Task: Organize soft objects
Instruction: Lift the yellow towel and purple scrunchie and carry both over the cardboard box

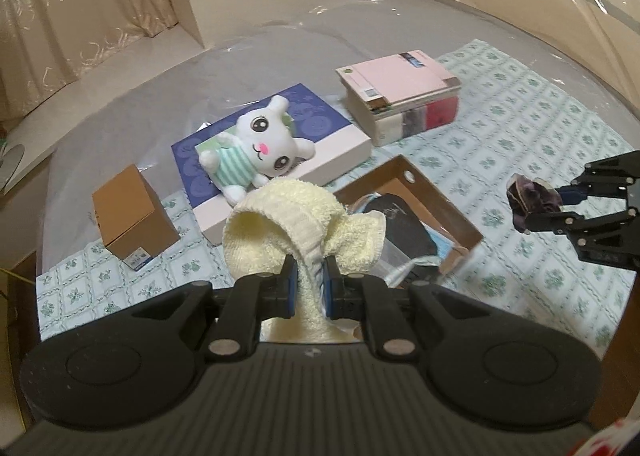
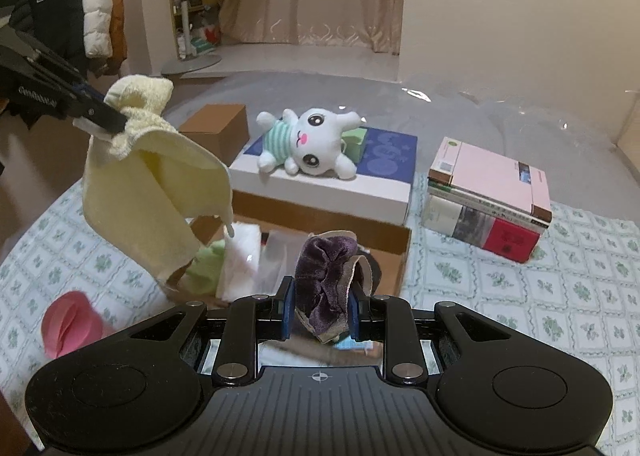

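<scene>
My left gripper point(image 1: 308, 276) is shut on a pale yellow towel point(image 1: 296, 224), held in the air above the near end of an open cardboard box point(image 1: 440, 192). The towel point(image 2: 152, 176) hangs from the left gripper point(image 2: 116, 120) in the right wrist view. My right gripper point(image 2: 320, 300) is shut on a purple velvet cloth point(image 2: 328, 272) over the box point(image 2: 396, 256); it also shows in the left wrist view point(image 1: 552, 200), with the cloth point(image 1: 528, 196). A white plush bunny point(image 1: 260, 140) point(image 2: 312, 140) lies on a blue-topped white box point(image 1: 320, 160).
A stack of books point(image 1: 400, 96) point(image 2: 488, 208) stands to the right of the blue-topped box. A small brown carton point(image 1: 132, 216) point(image 2: 216, 132) stands to its left. A pink object point(image 2: 68, 324) lies on the floral cloth point(image 1: 540, 128). The cardboard box holds several soft items.
</scene>
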A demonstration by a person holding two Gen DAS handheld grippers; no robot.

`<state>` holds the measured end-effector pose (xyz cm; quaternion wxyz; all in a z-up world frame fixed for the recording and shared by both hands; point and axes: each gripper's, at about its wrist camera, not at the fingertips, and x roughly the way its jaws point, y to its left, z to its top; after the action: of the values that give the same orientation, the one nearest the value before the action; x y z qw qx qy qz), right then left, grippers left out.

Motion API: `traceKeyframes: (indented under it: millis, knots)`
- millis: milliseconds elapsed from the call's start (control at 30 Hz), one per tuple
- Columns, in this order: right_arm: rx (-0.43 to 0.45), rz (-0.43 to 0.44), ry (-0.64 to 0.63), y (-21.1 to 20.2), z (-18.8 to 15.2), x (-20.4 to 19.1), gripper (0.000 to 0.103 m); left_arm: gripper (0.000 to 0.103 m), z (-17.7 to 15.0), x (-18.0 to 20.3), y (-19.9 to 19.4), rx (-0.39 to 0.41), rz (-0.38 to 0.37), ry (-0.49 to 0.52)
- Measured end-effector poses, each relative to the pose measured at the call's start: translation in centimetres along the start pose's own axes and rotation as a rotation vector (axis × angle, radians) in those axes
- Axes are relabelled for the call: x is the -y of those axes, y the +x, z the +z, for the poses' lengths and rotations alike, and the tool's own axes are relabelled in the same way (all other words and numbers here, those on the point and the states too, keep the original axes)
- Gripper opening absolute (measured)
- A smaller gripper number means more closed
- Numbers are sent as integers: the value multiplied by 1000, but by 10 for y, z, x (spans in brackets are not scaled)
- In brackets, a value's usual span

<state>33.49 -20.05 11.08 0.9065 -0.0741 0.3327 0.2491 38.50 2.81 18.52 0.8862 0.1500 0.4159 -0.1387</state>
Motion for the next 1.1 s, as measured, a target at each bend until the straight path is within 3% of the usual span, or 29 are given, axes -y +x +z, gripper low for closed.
traceKeyframes:
  millis: [633,1100]
  knots:
    - [-18,38,48,67,15,16,26,11,3,-7,84,-65,28,-5]
    - [-32,46,50,84,9,16,26,11,-4,-1,110,-100,29,25]
